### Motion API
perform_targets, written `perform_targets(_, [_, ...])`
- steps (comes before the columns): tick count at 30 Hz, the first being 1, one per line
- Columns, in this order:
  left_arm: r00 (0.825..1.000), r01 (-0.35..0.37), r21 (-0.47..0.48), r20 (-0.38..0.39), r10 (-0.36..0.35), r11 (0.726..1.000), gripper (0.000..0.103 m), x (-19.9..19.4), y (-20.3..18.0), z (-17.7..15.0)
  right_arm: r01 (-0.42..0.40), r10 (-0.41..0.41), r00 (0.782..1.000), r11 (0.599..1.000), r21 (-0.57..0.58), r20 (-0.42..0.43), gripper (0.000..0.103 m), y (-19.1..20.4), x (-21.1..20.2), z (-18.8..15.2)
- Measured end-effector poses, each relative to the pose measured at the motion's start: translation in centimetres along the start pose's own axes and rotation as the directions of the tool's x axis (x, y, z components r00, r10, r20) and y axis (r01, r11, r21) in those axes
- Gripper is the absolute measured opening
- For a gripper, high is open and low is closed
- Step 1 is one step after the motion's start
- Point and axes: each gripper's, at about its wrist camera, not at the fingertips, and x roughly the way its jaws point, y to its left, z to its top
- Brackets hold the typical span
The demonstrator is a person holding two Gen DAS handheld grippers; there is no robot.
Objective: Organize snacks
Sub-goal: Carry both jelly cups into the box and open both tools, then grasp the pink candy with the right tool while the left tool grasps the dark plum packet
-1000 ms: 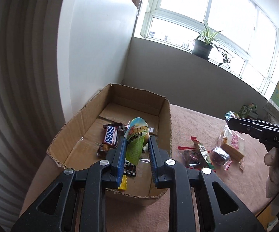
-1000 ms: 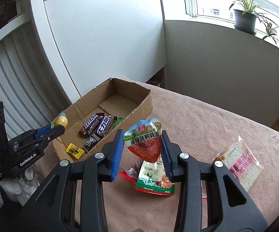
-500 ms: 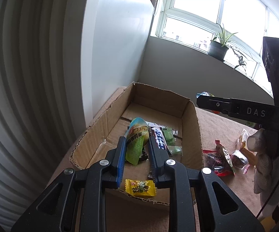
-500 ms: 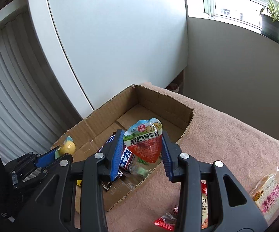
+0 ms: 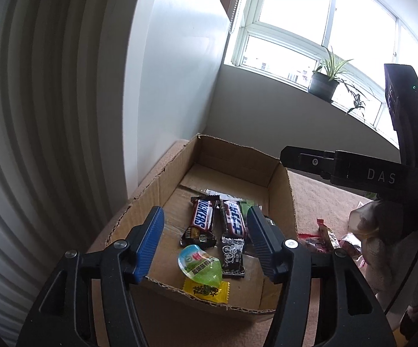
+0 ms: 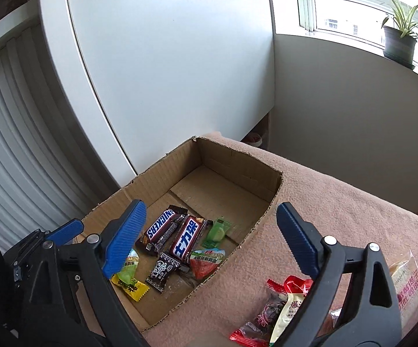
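Below opening left hand-held gripper (image 5: 204,244), green packet (image 5: 200,267) lies.

A potted plant (image 5: 326,82) with long narrow leaves stands on the sill of a wide white-framed window (image 5: 295,33) at the far right. A second, thinner trailing plant (image 5: 356,105) sits just right of it. Below runs a plain grey wall (image 6: 339,121). A flat white panel (image 6: 165,63) rises at the far left, with ribbed white slats (image 5: 35,130) beside it. A pinkish-brown cloth (image 6: 339,202) covers the tabletop.

"SNICKERS" on a brown bar (image 5: 201,217); "DAS" on the right hand-held gripper (image 6: 209,237).
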Motion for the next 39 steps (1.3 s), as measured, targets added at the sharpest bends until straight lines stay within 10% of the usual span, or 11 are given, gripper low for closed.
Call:
perform_targets(31, [0.986,0.167,0.142,-0.051,-0.162,0.976,0.059,-0.9,-11.6,-1.4,0.172,-0.162,0.985,0.929,0.327,-0.059,0.094,-18.4,-16.1,-14.1])
perform_targets(39, [0.955,0.27,0.173,-0.174,-0.241,0.947,0.059,1.1,-16.1,-3.0,0.092,-0.014,0.988,0.861,0.501,-0.156,0.076,-22.0,-14.3,-18.3])
